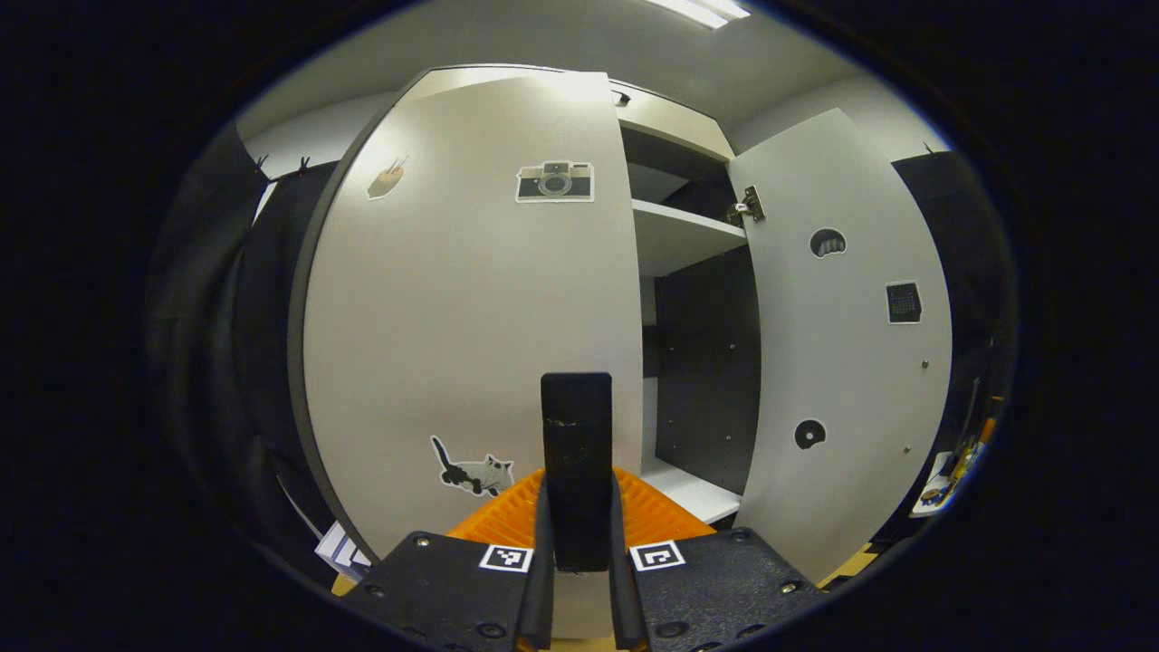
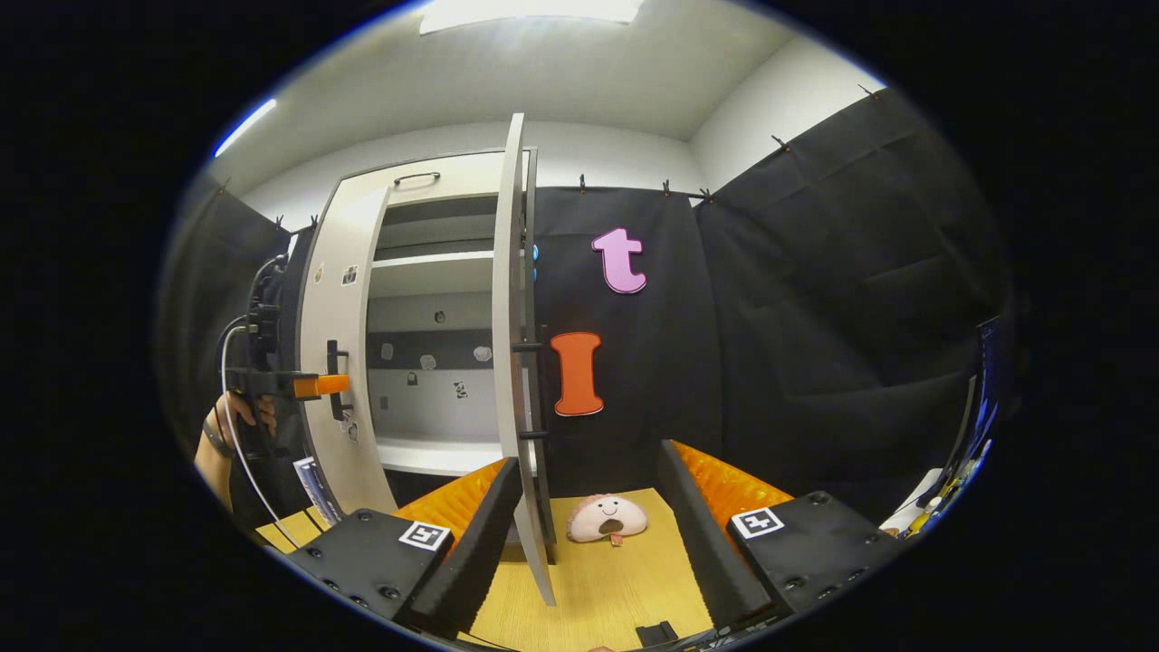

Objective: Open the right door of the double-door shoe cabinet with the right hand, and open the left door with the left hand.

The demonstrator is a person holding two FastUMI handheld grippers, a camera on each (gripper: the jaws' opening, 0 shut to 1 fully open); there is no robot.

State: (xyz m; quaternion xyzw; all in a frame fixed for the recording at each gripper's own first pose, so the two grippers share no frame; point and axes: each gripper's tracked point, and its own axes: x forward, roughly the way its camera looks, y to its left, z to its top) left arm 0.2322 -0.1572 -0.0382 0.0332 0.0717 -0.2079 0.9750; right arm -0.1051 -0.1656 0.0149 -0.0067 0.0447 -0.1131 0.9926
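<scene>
The shoe cabinet [image 1: 670, 235] stood ahead, a tall box of smooth, matt grey-white panels with a darker back wall and 2 pale flat shelves inside. In the left gripper view the left door [image 1: 471, 299] hung only a little ajar, its flat face carrying stickers of a camera [image 1: 554, 181] and a cat [image 1: 473, 471]. The left gripper [image 1: 577, 507] had its fingers clamped together on the door's dark, upright bar handle [image 1: 576, 453]. The right door [image 1: 847, 335] stood swung wide, with a metal hinge [image 1: 747, 208] at its inner edge.

In the right gripper view that right door showed edge-on as a thin slab between the fingers of the right gripper [image 2: 589, 516], which were spread well apart, not touching it. Beyond it a round, soft plush toy [image 2: 607, 518] lay on the wood-grain tabletop [image 2: 616, 589]. A person's hand [image 2: 237, 412] held the left gripper at the left door.
</scene>
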